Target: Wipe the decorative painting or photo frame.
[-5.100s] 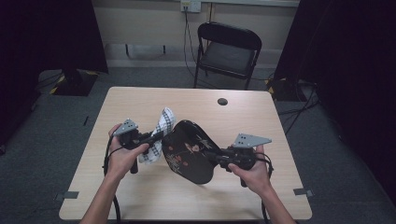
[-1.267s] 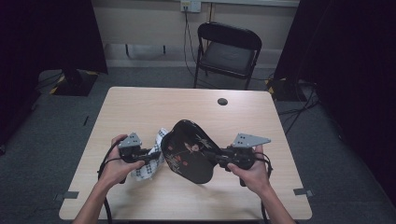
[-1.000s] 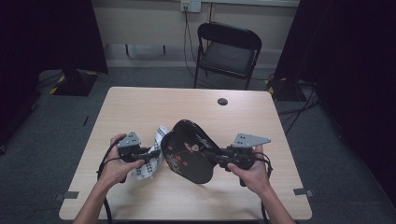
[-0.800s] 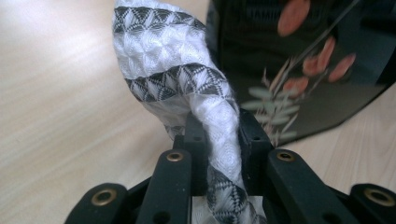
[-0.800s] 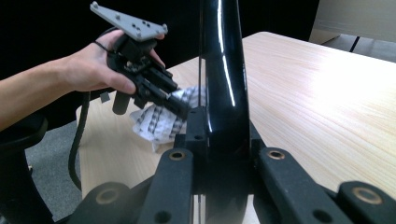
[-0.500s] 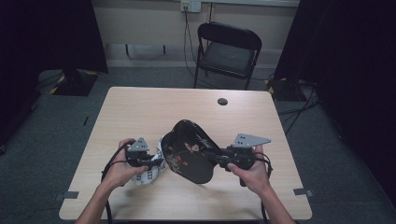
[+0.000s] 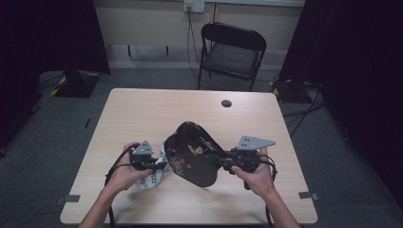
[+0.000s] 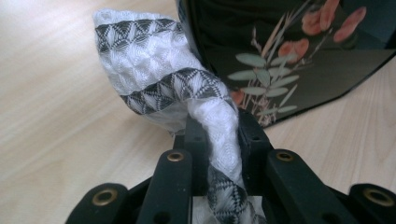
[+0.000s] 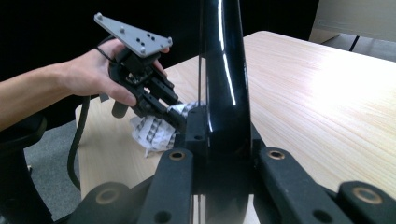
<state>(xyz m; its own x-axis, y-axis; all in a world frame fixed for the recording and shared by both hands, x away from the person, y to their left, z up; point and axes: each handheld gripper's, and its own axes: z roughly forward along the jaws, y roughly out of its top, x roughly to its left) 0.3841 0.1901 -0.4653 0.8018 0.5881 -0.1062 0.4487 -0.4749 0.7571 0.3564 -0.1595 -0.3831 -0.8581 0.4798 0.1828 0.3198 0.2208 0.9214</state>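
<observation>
A black lacquer tray (image 7: 192,154) with painted pink flowers and green leaves stands tilted on its edge above the table. My right gripper (image 7: 220,160) is shut on its right rim; in the right gripper view that glossy tray rim (image 9: 224,79) rises edge-on between the jaws. My left gripper (image 7: 160,165) is shut on a white cloth (image 8: 163,79) with dark patterned bands, which bunches up against the tray's lower left face (image 8: 280,51). The cloth (image 7: 149,178) hangs below the gripper onto the table.
The light wooden table (image 7: 166,109) has a small dark round spot (image 7: 226,103) near its far edge. A black folding chair (image 7: 230,52) stands beyond the table. Dark curtains hang on both sides. The other hand and its gripper (image 9: 140,88) appear past the tray.
My left gripper with the cloth has slid right and down along the tray's lower left face. The right gripper and the tray have stayed in place.
</observation>
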